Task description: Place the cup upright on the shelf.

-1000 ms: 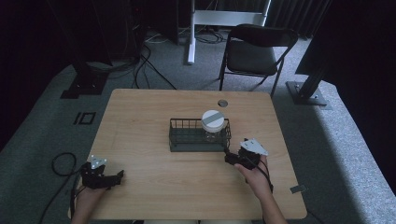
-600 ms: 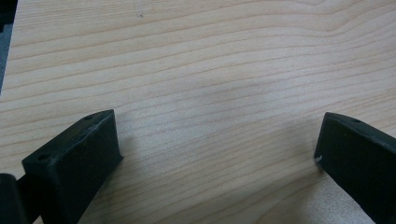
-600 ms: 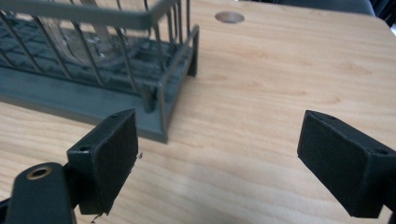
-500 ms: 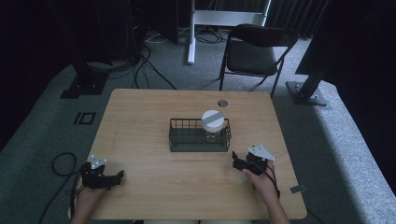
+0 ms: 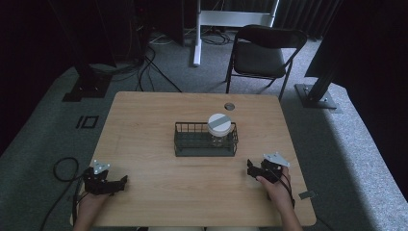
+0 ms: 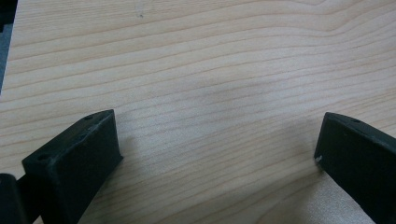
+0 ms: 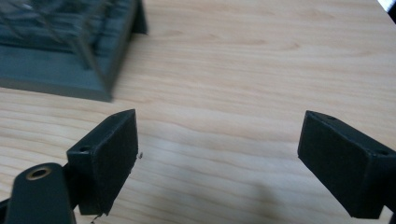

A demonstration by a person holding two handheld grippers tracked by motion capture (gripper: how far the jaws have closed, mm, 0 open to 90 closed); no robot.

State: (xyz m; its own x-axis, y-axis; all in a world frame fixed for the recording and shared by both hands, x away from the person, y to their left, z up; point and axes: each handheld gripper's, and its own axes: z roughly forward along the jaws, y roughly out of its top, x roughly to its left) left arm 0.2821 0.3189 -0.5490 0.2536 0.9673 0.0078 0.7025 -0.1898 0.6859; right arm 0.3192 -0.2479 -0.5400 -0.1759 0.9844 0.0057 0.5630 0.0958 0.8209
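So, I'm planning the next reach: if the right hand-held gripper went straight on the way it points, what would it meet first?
Probably the dark wire basket: its corner lies ahead and left of the open right hand-held gripper. Dead centre is bare light wooden table, so it might just pass.

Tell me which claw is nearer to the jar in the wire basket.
Right. The right claw sits just off the basket's front right corner, a short way from the jar. The left claw rests far off by the table's front left corner.
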